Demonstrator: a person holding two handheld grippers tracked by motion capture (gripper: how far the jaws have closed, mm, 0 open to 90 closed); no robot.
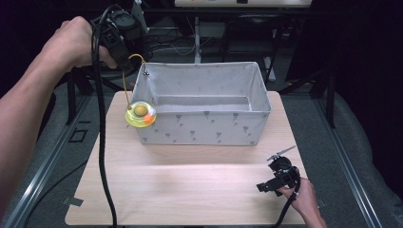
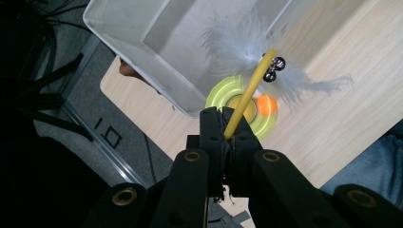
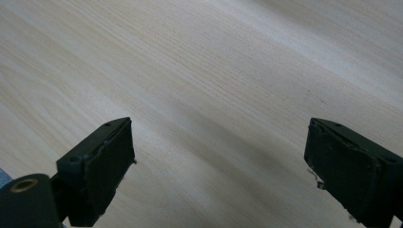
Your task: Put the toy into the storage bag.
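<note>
The left gripper (image 1: 124,35) is raised at the far left, beyond the table (image 1: 190,190) edge and beside the left wall of the grey fabric bin (image 1: 202,102); its jaws are clamped on the end of a thin yellow wand (image 2: 247,95). From that wand a cat toy hangs: a yellow-green disc (image 1: 139,114) with an orange ball (image 2: 266,105), and, in the left gripper view, white feathers (image 2: 247,45) and small bells (image 2: 273,69) near the wand's far end. In the high view the disc hangs just outside the bin's near-left corner, over the tabletop rather than inside the bin. The right gripper (image 1: 278,178) rests low at the near right of the table, well apart from the bin, its jaws spread wide over bare wood with nothing between them. The step in hand looks like carrying the toy to the bin. The next move probably calls for lifting the dangling disc above the rim, swinging it rightward over the open bin, and lowering before letting go; the toy hangs loose, so it could catch on the bin's wall.
</note>
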